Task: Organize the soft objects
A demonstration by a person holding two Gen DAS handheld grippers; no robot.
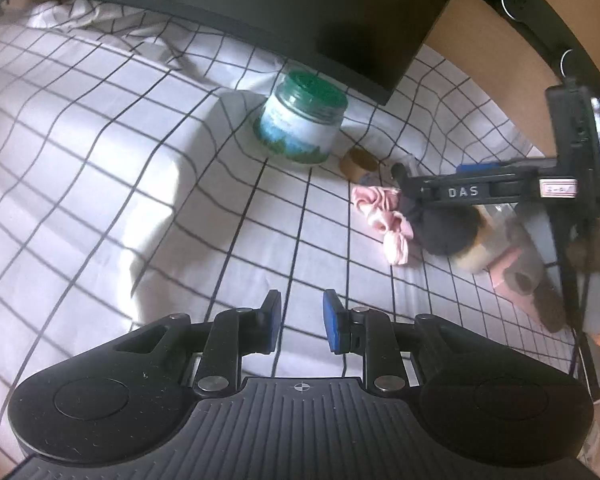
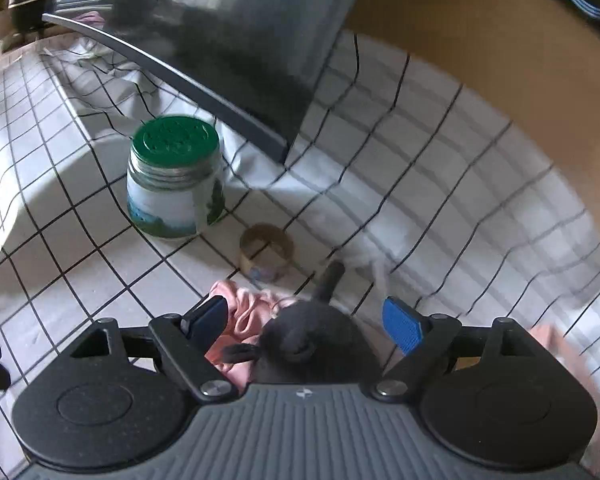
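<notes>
Jaws of right hand-held gripper splayed wide, seemingly straddling dark plush toy.

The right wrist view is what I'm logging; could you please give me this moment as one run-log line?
right gripper: open, straddling dark plush toy | pink cloth: beside toy | left gripper: open, empty | green-lidded jar: upright

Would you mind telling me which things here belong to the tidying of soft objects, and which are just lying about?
Job: dark plush toy, pink cloth, right gripper.
Lying about: green-lidded jar, tape roll, dark monitor.
</notes>
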